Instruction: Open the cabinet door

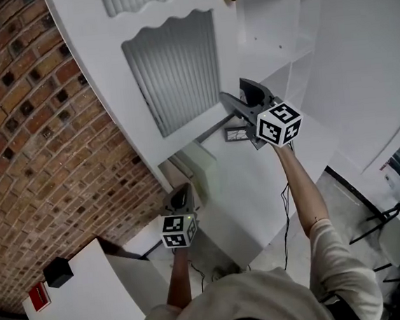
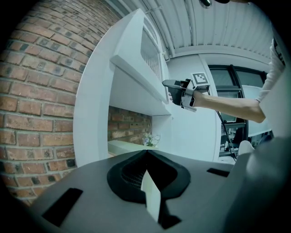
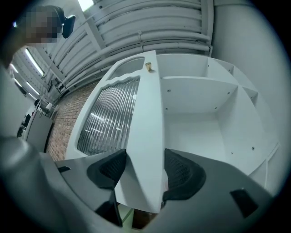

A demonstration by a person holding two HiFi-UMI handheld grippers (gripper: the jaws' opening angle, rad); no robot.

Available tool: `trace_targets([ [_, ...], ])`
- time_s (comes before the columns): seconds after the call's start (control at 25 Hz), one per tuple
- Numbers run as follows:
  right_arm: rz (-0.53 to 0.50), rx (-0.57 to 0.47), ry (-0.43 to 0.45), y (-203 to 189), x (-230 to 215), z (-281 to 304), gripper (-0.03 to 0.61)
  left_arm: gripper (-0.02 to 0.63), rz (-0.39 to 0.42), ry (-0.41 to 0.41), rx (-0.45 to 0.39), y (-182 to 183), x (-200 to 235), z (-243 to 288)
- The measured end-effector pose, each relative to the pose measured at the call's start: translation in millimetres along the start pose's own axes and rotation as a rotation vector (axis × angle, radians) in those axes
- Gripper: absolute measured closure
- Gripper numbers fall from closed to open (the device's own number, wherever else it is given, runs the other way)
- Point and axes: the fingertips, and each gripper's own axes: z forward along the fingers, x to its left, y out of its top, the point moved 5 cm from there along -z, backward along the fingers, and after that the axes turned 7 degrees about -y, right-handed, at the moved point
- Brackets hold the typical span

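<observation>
Two grippers working. Nearest, the black left gripper (image 2: 145, 152) is keeping its jaws closed together. At its 1 o'clock, the black right gripper (image 3: 144, 169) is pinching the edge of one white ribbed-glass cabinet door (image 3: 148, 113), which is standing ajar. One round brass knob (image 3: 148, 67) is showing at 12 o'clock.

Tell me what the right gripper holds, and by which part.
The white cabinet door with the ribbed glass pane, held by its free edge near the lower corner. The right gripper has one jaw on each face.
</observation>
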Motion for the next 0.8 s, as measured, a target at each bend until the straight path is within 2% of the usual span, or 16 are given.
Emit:
trace_targets([
  [0.36, 0.007, -0.006, -0.04, 8.8, 4.1, -35.5, 0.311, 0.588, 0.0, 0.002, -0.003, -2.7, -30.4, -14.7],
  [0.8, -0.041, -0.003, -0.123, 19.5, 20.3, -71.3, 0.314, 0.588, -0.003, -0.005, -0.007, -10.8, -48.4, -41.2],
])
